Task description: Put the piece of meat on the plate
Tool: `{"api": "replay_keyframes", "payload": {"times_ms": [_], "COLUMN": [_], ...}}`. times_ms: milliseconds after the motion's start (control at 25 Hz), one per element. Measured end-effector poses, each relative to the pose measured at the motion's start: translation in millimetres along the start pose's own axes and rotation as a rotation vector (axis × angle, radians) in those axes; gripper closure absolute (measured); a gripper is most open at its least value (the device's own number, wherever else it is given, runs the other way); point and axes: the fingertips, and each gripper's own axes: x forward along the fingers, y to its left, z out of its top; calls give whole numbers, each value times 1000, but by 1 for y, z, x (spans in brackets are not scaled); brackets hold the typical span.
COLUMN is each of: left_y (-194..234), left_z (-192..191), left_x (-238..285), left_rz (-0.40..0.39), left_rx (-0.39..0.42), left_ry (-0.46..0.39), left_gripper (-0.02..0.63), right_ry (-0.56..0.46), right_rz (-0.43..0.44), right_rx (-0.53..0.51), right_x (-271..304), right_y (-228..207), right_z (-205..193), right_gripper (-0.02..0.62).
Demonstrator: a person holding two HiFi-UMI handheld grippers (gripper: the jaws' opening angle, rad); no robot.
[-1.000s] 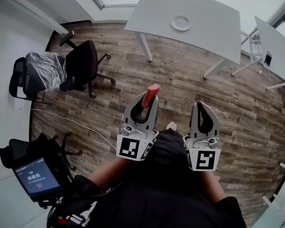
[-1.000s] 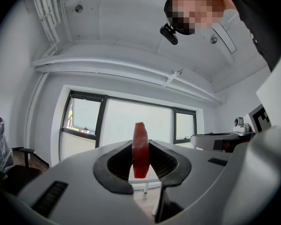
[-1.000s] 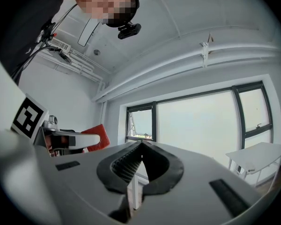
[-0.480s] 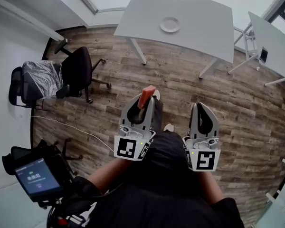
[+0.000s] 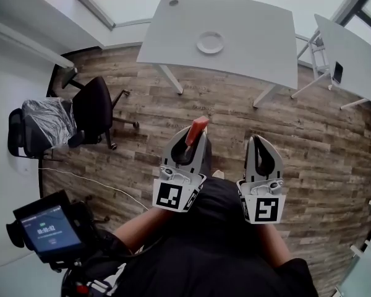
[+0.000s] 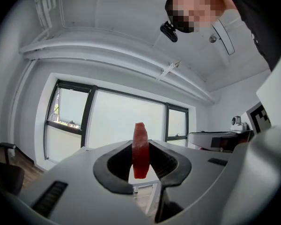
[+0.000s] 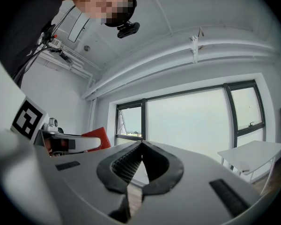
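One white plate (image 5: 210,43) on grey table (image 5: 256,30), left hand-held gripper (image 5: 196,135) clamping meat piece (image 6: 140,150), right hand-held gripper (image 5: 258,138) closed

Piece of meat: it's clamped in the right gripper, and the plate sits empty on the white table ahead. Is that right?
No. The piece of meat is clamped in the left gripper, not the right, as the left gripper view shows; the right gripper is shut on nothing. The plate does sit empty on the white table ahead.
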Motion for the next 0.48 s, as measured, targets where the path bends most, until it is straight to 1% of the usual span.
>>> {"api": "replay_keyframes", "payload": {"times_ms": [80, 240, 320, 480], "left_y": [11, 62, 81, 87], "left_z": [-2, -3, 1, 6], "left_x": [19, 83, 101, 114], "left_rz": [-7, -1, 6, 9], "left_rx": [-7, -41, -48, -52], "left_ry": [4, 37, 41, 32], "left_gripper": [509, 509, 509, 509], "right_ry": [2, 54, 65, 72], "right_rz": [-6, -1, 0, 2], "right_rx": [-7, 2, 2, -13], "right_x": [18, 94, 121, 131], "right_y": [-6, -21, -24, -34], "right_z": [-2, -12, -12, -11], "right_gripper": [590, 590, 590, 590]}}
